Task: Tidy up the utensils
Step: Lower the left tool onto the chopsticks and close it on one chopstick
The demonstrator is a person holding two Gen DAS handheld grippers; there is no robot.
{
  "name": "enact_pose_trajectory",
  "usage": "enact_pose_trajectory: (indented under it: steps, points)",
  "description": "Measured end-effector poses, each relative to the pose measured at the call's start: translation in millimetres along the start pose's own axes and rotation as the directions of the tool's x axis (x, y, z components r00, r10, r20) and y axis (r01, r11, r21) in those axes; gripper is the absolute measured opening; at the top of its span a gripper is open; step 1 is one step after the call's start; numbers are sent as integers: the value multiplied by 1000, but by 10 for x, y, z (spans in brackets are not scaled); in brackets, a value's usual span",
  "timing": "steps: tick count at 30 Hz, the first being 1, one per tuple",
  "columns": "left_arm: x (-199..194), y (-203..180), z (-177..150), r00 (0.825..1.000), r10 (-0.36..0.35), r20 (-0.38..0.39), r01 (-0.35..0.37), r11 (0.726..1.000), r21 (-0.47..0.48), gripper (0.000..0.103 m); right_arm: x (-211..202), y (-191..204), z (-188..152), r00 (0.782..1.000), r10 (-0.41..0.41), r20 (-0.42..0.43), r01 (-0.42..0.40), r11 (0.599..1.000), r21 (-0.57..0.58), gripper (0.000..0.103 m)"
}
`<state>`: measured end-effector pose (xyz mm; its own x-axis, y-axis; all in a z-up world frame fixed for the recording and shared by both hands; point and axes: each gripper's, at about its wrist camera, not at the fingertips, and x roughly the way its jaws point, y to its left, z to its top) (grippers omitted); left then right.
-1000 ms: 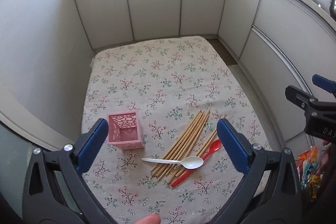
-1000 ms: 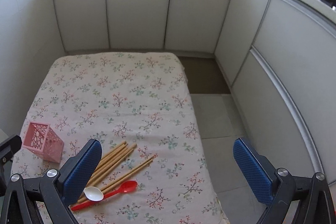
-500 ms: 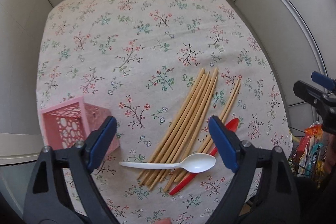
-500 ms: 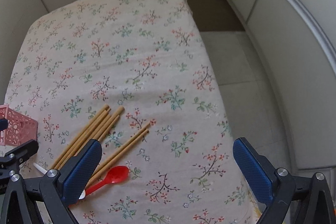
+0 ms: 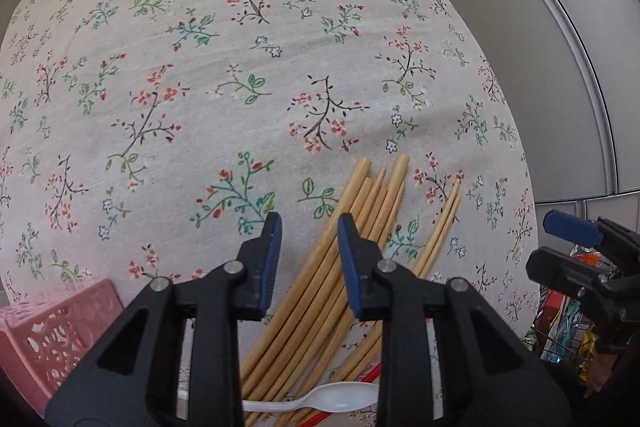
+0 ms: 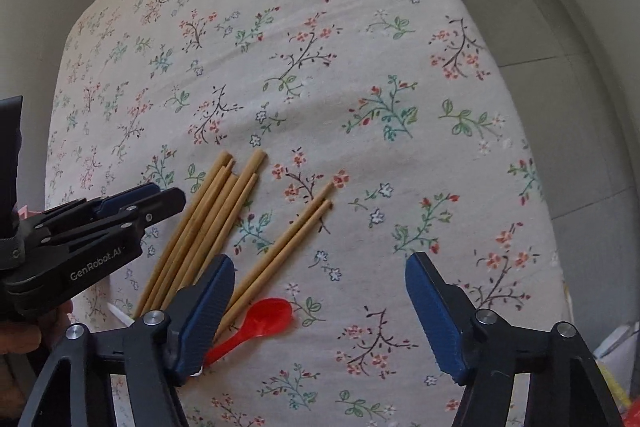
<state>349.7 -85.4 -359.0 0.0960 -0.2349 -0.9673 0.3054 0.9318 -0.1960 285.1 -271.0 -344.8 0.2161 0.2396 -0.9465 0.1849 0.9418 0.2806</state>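
Observation:
Several wooden chopsticks lie in a bundle on the flowered tablecloth, with a separate pair to their right. My left gripper hovers just over the bundle's left edge; its jaws are closing to a narrow gap and grip nothing. A white spoon lies across the chopsticks' near ends. The red spoon rests beside the left finger of my right gripper, whose jaws are closing with only cloth and the spoon's bowl below them. A pink openwork basket stands at the lower left.
The table's right edge drops to a tiled floor, with grey cabinet panels around it. Colourful packets sit off the table at the lower right. A hand holds the left gripper.
Both grippers have come down towards the table and tipped steeply downward. The left jaws went from wide to a narrow gap over the chopsticks. The right jaws narrowed a little.

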Motion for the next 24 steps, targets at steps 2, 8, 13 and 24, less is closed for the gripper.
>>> enact_pose_trajectory:
  steps: [2, 8, 13, 24]
  points:
    - [36, -35, 9, 1000, 1, -10, -1, 1000, 10, 20, 26, 20, 2, 1000, 1, -4, -1, 1000, 0, 74]
    - [122, -174, -11, 999, 22, -28, -21, 998, 55, 17, 97, 23, 27, 1000, -10, -17, 10, 1000, 14, 74]
    - [169, -284, 78, 996, 93, -16, -92, 994, 66, 16, 206, 0, 41, 999, -22, -40, 24, 999, 30, 74]
    - [351, -511, 537, 976, 218, 8, -217, 968, 126, 11, 425, -206, 143, 999, -14, -39, 19, 989, 144, 57]
